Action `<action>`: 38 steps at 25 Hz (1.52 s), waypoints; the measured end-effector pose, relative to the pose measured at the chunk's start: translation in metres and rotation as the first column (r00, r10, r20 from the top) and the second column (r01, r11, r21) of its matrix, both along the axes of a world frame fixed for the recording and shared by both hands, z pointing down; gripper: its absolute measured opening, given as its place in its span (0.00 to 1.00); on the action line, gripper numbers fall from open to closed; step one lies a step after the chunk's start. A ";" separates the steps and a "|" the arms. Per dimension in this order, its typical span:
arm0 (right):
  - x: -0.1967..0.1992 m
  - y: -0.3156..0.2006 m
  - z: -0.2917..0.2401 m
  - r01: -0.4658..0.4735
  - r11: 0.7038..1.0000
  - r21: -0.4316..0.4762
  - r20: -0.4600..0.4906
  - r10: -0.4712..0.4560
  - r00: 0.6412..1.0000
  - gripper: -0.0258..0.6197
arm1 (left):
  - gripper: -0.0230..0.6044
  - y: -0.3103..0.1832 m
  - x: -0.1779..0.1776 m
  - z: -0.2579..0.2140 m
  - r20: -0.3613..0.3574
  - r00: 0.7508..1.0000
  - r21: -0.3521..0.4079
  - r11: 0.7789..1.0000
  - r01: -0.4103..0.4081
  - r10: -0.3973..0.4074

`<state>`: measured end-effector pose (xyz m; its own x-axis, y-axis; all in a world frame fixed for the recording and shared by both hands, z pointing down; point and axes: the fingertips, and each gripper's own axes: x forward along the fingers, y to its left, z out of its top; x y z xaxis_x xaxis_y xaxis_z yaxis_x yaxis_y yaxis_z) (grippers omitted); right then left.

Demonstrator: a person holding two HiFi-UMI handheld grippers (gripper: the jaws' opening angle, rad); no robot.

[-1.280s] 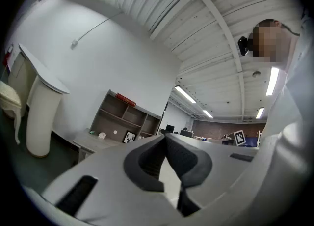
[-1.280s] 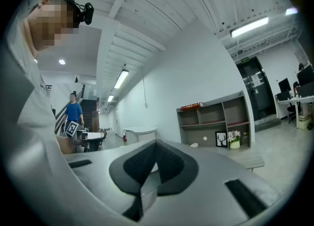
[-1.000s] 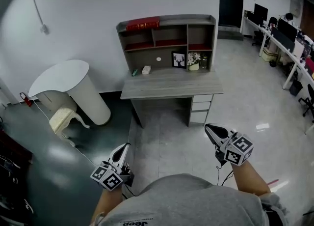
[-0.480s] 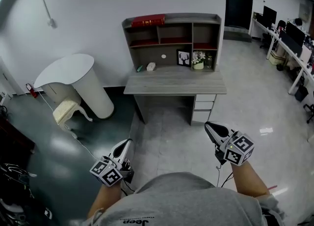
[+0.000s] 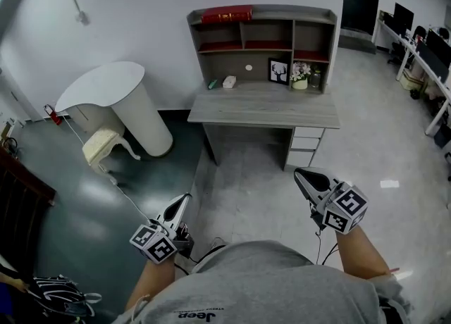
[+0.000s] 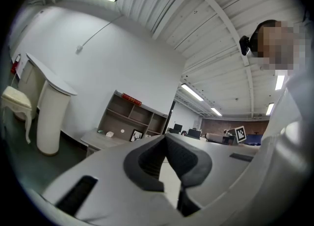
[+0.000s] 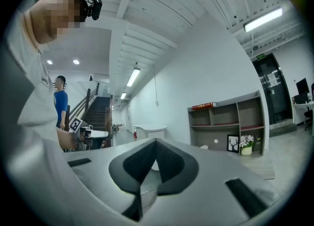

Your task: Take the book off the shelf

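Standing well apart from the grey desk [image 5: 264,110], the person is holding one gripper in each hand in front of the body, and both are pointing toward the furniture. The left gripper [image 5: 184,198] is showing its two jaws brought together at the tips, with nothing between the pads. The right gripper [image 5: 300,174] is likewise showing its jaws pressed tip to tip, and it is carrying nothing.

The red book [image 5: 227,14] is lying flat on the top board of the shelf [image 5: 296,11], toward the left end, and neither gripper is touching it or is near it. The shelf is standing on the back part of the desk, against the white wall. In its lower right part a framed deer picture [image 5: 278,71] is standing upright, and just beside it, on the right, a small flower pot [image 5: 301,76] is sitting. Two little objects are lying on the desk under the left compartment, too small to tell.

Left of the desk a white rounded counter [image 5: 106,86] is standing, with a cream chair [image 5: 104,146] just in front of it. In the right gripper view a person in a blue shirt [image 7: 61,102] is standing near a staircase [image 7: 98,109]
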<state>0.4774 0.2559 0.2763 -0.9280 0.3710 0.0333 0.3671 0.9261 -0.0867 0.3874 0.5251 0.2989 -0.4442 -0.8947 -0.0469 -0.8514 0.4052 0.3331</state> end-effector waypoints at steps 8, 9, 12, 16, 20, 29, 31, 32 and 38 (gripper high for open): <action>-0.102 0.022 0.014 -0.016 0.999 0.035 -0.034 0.017 0.999 0.04 | 0.08 0.027 -0.102 0.026 -0.042 0.999 0.026 1.000 -0.006 0.008; -0.121 0.025 0.017 -0.025 0.999 0.038 -0.033 0.026 0.999 0.04 | 0.08 0.031 -0.122 0.030 -0.041 0.999 0.028 0.999 -0.015 0.017; -0.188 0.034 0.017 -0.067 0.997 0.043 -0.026 0.068 0.997 0.04 | 0.08 0.042 -0.194 0.036 -0.036 0.998 0.029 0.998 -0.048 0.049; -0.277 0.044 0.008 -0.121 0.992 0.033 -0.020 0.122 0.992 0.04 | 0.08 0.054 -0.291 0.023 -0.023 0.995 0.019 0.995 -0.094 0.094; -0.354 0.047 -0.015 -0.178 0.983 0.040 0.006 0.178 0.984 0.05 | 0.08 0.064 -0.374 0.007 0.014 0.991 0.009 0.991 -0.134 0.133; -0.455 0.036 -0.039 -0.257 0.957 0.134 0.036 0.254 0.966 0.09 | 0.08 0.058 -0.488 -0.017 0.042 0.980 0.038 0.980 -0.195 0.193; -0.468 0.027 -0.038 -0.265 0.952 0.155 0.033 0.263 0.964 0.09 | 0.08 0.052 -0.505 -0.020 0.048 0.980 0.044 0.979 -0.198 0.196; -0.474 0.022 -0.038 -0.271 0.948 0.168 0.035 0.269 0.963 0.09 | 0.08 0.048 -0.513 -0.021 0.050 0.980 0.044 0.979 -0.197 0.195; -0.520 -0.028 -0.035 -0.293 0.928 0.230 0.061 0.286 0.956 0.09 | 0.08 0.015 -0.552 -0.012 0.037 0.984 0.031 0.984 -0.174 0.173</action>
